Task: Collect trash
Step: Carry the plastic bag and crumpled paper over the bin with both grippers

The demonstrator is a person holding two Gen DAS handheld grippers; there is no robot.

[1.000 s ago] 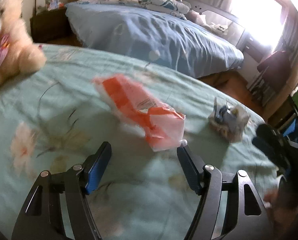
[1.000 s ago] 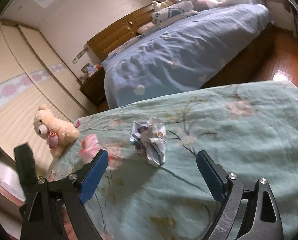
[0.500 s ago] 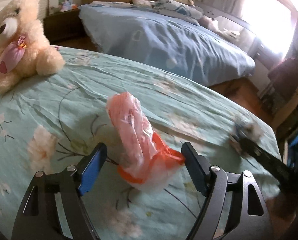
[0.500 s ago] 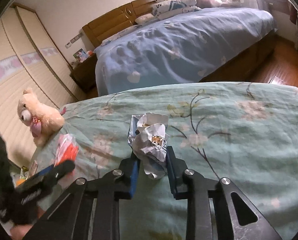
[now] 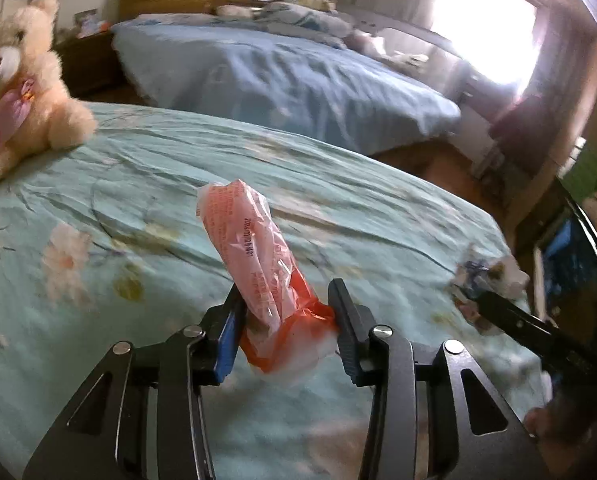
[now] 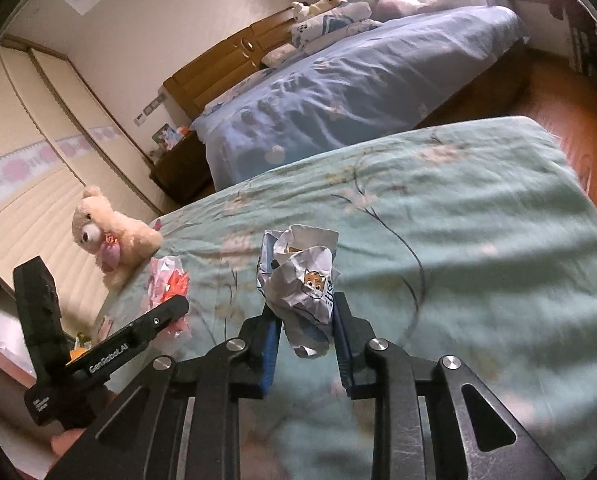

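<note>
trash item one, an orange-and-clear plastic wrapper (image 5: 258, 256), stands tilted between the fingers of the left gripper (image 5: 286, 320) over the green floral bedspread (image 5: 146, 184). jaws are closing; both pads touch the wrapper's crumpled lower end, upper end leans away toward the far bed. trash item two, a crumpled white paper wrapper with a cartoon print (image 6: 302, 284), sits clamped between the pads of the right gripper (image 6: 304, 330), most of it sticking up above the fingertips. in the right wrist view the left gripper shows at lower left with the orange wrapper at its tip. cream teddy bear (image 5: 14, 96) sits on the bedspread's far left edge, well apart from both wrappers. blue bed (image 6: 358, 80) lies beyond.
</note>
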